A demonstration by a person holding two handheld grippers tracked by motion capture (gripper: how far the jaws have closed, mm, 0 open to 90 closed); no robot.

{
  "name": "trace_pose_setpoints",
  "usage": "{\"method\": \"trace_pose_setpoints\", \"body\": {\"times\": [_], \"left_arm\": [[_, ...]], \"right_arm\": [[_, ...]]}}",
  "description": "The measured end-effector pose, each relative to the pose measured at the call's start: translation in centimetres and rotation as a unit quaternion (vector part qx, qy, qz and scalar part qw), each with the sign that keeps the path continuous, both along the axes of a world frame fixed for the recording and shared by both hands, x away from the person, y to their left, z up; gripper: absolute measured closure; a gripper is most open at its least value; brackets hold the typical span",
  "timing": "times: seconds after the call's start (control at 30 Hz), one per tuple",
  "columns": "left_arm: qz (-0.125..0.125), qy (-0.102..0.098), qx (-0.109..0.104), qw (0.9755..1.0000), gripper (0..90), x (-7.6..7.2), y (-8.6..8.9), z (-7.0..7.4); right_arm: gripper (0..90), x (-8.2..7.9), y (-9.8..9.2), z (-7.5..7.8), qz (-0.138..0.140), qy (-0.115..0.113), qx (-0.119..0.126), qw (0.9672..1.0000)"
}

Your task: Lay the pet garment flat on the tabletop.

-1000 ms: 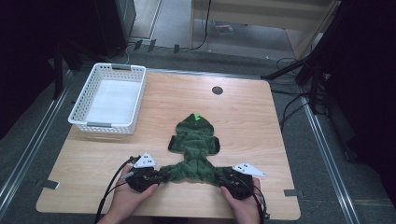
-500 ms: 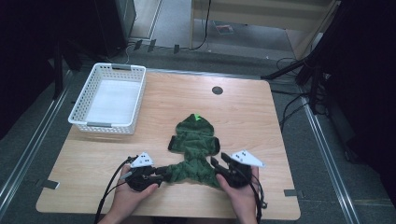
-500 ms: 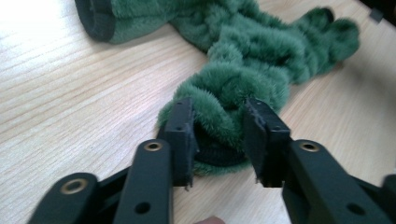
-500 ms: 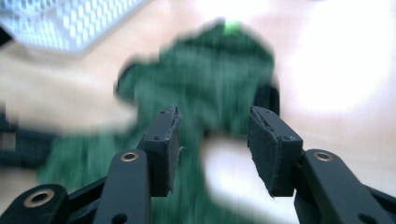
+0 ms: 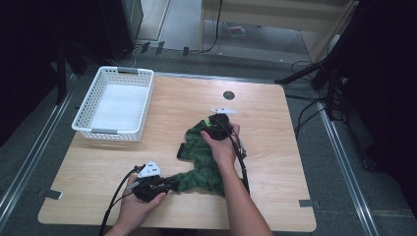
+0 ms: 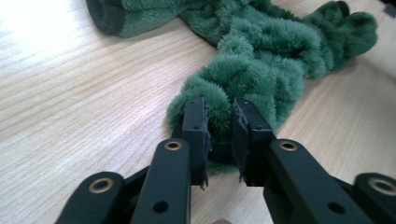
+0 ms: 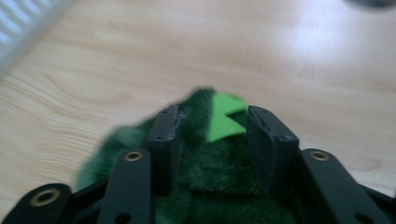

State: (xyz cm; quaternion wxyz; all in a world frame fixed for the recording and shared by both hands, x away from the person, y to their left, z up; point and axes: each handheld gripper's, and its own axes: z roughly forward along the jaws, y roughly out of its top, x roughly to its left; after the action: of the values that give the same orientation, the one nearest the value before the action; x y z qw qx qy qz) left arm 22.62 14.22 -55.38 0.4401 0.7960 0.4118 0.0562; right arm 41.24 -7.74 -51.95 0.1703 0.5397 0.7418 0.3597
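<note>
A fuzzy dark green garment lies bunched on the wooden table. My left gripper sits near the front edge, shut on the garment's near end. In the left gripper view the pads pinch the plush; these jaws have just been closing on it. My right gripper is at the garment's far end, carrying a fold of fabric over the rest. Its jaws stand astride dark plush beside a bright green felt spike, and have just closed slightly on the fabric.
A white plastic basket stands at the table's far left, blurred at the corner of the right gripper view. A dark round hole sits near the table's far edge. Cables trail from both grippers towards the front.
My right hand swept from the garment's near right corner up to its far end, folding fabric over with it. The left gripper stayed at the near left end.
</note>
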Motion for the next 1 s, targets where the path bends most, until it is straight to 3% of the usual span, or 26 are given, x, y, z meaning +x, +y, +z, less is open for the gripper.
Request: {"method": "trace_pose_setpoints", "body": {"times": [0.1,0.23,0.33,0.43,0.53,0.6,0.8,0.93,1.0], "left_arm": [[0.003,0.0,0.002,1.0,80.6,0.0,0.0,0.0],[0.004,0.0,0.002,1.0,81.7,0.1,0.0,0.0],[0.006,-0.002,0.004,1.0,81.7,0.0,-0.1,0.0],[0.009,-0.002,0.0,1.0,80.0,0.0,0.0,0.0],[0.012,-0.004,-0.003,0.9999,77.4,0.0,0.1,0.0],[0.015,-0.005,-0.005,0.9999,76.2,0.0,0.1,0.0],[0.02,-0.012,-0.011,0.9997,69.1,-0.1,0.2,0.1],[0.022,-0.011,-0.011,0.9996,69.5,-0.1,0.2,0.1],[0.02,-0.013,-0.009,0.9997,71.6,-0.2,0.2,0.1]], "right_arm": [[59.5,1.0,0.5,-1.5,-0.008,0.022,-0.024,0.9994],[60.5,2.0,0.7,-1.5,-0.026,0.016,-0.039,0.9988],[60.3,2.9,0.3,-1.5,-0.042,0.019,-0.029,0.9985],[55.0,3.0,-0.2,-1.3,-0.036,0.024,-0.004,0.9991],[51.6,1.9,-1.0,-0.5,-0.017,-0.001,0.035,0.9992],[51.4,0.9,-1.8,0.1,-0.014,-0.019,0.039,0.999],[51.0,-2.8,-5.5,1.4,-0.01,-0.038,0.056,0.9976],[52.0,-5.1,-7.7,0.9,-0.026,-0.02,0.034,0.9989],[52.7,-6.0,-8.5,0.3,-0.023,-0.009,0.037,0.999]]}}
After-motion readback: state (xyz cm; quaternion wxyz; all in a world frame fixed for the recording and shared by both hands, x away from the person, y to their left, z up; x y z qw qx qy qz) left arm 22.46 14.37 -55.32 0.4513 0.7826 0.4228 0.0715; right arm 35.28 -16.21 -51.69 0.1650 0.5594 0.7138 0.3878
